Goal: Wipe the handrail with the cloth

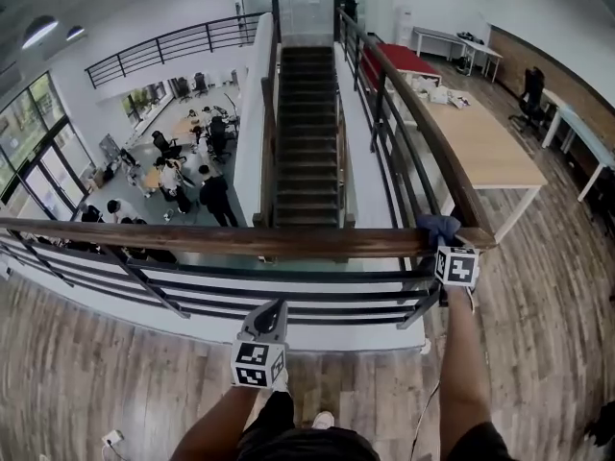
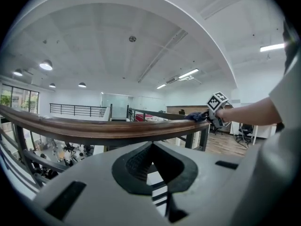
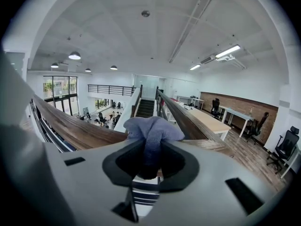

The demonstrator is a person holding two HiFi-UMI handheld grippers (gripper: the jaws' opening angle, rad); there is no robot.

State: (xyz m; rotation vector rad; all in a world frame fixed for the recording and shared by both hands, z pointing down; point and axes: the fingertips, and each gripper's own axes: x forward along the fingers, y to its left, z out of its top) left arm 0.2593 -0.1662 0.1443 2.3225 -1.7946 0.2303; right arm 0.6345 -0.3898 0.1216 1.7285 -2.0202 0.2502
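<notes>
A brown wooden handrail (image 1: 240, 240) runs across the head view on dark metal bars and turns at a corner on the right. My right gripper (image 1: 444, 240) is shut on a blue-grey cloth (image 1: 437, 227), which rests on the rail at that corner. In the right gripper view the cloth (image 3: 151, 129) bunches out between the jaws over the handrail (image 3: 75, 128). My left gripper (image 1: 272, 317) hangs below and in front of the rail, shut with nothing in it. The left gripper view shows the handrail (image 2: 94, 127) above its jaws and the cloth (image 2: 196, 116) far off.
Beyond the rail a staircase (image 1: 307, 133) drops to a lower floor with several people (image 1: 183, 176). A long wooden table (image 1: 485, 147) stands at the right. Office chairs (image 1: 530, 94) sit further back. The floor under me is wood plank.
</notes>
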